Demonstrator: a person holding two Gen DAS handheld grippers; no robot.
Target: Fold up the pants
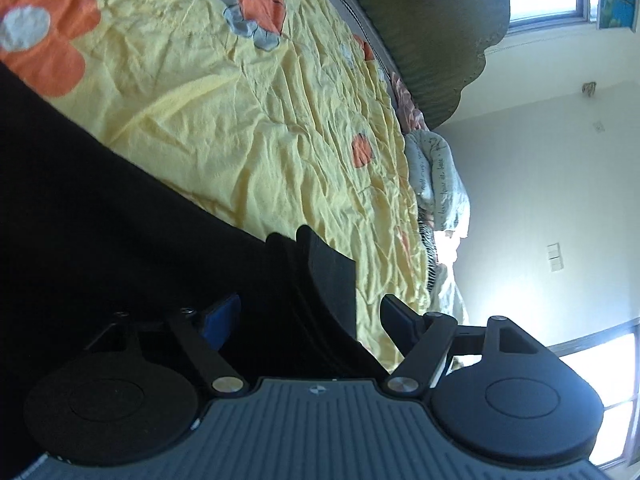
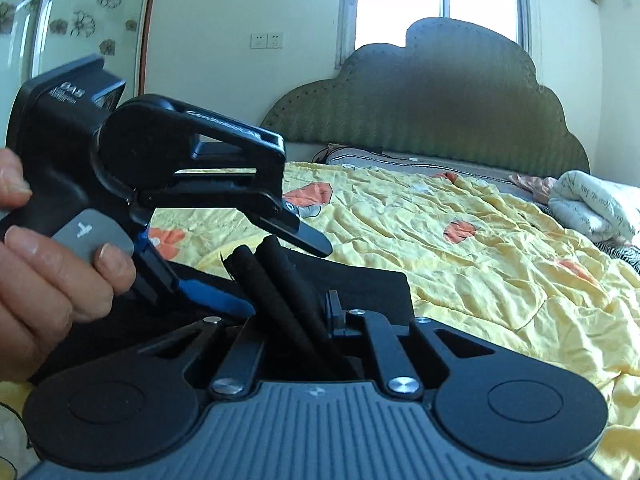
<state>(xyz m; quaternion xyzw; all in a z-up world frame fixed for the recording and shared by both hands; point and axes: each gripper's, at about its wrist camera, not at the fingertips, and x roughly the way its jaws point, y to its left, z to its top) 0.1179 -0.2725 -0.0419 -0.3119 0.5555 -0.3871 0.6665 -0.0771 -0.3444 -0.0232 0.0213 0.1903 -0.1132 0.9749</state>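
Between the fingers of the right tool [image 2: 298,322] sits a bunched edge of the black pants [image 2: 360,280], two rolled ridges of cloth standing up out of the pinch. Jaws clenched on the cloth; probably a gathered hem or waistband, taken as one bundle so both layers travel together in the fold.

Left tool [image 2: 280,268] just beside it, handle in the person's hand [image 2: 48,272], which enters from the left of the right wrist view. Its jaws stand apart, one blue-padded finger low by the cloth, the other above it, with the bunched edge between them. Pads not pressing, as far as I can tell: released, not gripping. From its own camera the left tool [image 1: 312,320] shows the same: fingers spread, black cloth running up between them and a folded corner poking out past the tips. My reading: it is positioned to take a second hold next to the right one, so the edge can be lifted level from two points.

Rest of the pants lie flat on the bed, dark against the yellow flowered quilt [image 2: 480,248], at the near edge. Quilt creased but bare beyond the garment, so room to lay the fold over. Green headboard [image 2: 432,112] at the far end, a rolled white blanket [image 2: 592,208] to the far right, well apart from the work.

Fold not yet laid; judged early in the task.
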